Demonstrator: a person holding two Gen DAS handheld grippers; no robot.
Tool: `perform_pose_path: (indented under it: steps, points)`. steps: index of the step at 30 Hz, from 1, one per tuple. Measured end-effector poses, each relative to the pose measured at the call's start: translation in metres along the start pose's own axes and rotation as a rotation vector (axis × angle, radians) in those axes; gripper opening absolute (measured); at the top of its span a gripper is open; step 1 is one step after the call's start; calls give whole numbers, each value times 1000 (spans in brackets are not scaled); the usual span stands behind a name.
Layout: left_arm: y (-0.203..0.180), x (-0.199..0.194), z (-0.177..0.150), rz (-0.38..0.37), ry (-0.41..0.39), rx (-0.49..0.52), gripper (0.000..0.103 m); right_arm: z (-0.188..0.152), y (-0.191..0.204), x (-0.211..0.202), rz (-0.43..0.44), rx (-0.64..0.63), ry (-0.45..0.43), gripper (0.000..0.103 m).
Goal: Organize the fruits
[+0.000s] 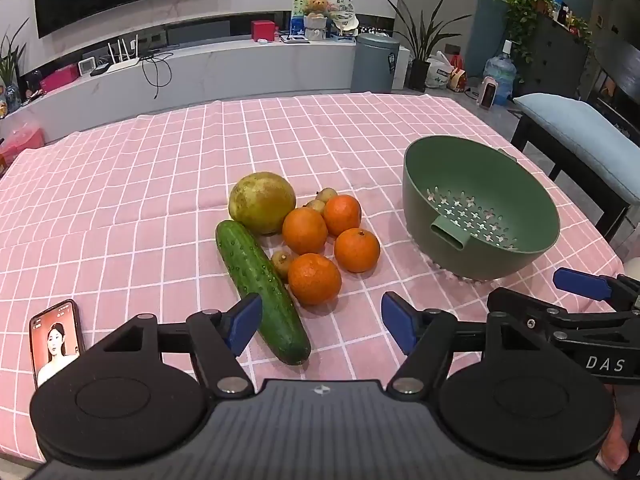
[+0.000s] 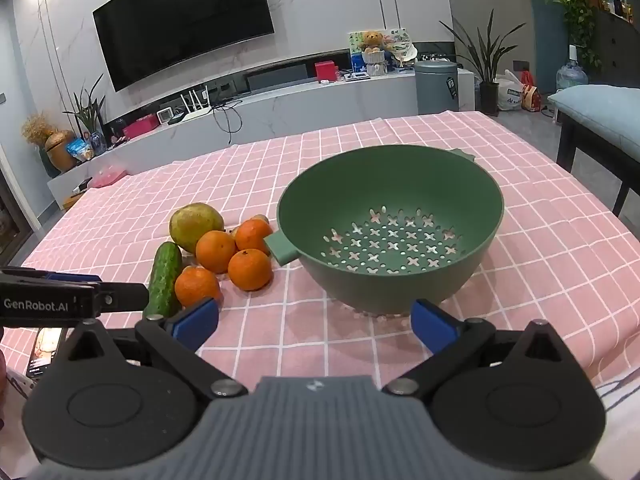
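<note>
A pile of fruit lies on the pink checked tablecloth (image 1: 120, 184): a yellow-green pear (image 1: 262, 202), several oranges (image 1: 314, 279), small brown fruits (image 1: 281, 263) and a cucumber (image 1: 262, 288). An empty green colander bowl (image 1: 480, 216) stands to the right of the pile; it also shows in the right wrist view (image 2: 390, 232), with the oranges (image 2: 250, 269), pear (image 2: 195, 226) and cucumber (image 2: 164, 280) to its left. My left gripper (image 1: 322, 326) is open and empty, just short of the cucumber and nearest orange. My right gripper (image 2: 316, 322) is open and empty in front of the bowl.
A phone (image 1: 56, 340) with a lit screen lies at the near left of the table. A bench with a blue cushion (image 1: 580, 136) stands off the table's right side. A TV cabinet (image 1: 200, 72) runs along the far wall.
</note>
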State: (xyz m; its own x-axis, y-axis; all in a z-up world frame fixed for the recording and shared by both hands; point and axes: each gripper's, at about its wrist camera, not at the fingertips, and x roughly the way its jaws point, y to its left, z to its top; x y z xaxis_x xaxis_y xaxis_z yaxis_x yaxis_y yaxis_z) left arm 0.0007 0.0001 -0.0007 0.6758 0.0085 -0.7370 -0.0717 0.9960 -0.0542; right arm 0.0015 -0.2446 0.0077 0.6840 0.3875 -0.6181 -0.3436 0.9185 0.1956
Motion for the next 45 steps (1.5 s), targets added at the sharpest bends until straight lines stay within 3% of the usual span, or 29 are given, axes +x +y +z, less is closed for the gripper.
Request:
perform_pose_path:
  steps: [13, 15, 45]
  points:
    - [1, -1, 0, 2, 12, -8, 80, -12, 4, -10, -4, 15, -10, 98]
    - [1, -1, 0, 3, 14, -9, 80, 0, -1, 2, 1, 15, 18, 98]
    - [1, 4, -1, -8, 21, -12, 80, -1, -2, 2, -13, 17, 28, 98]
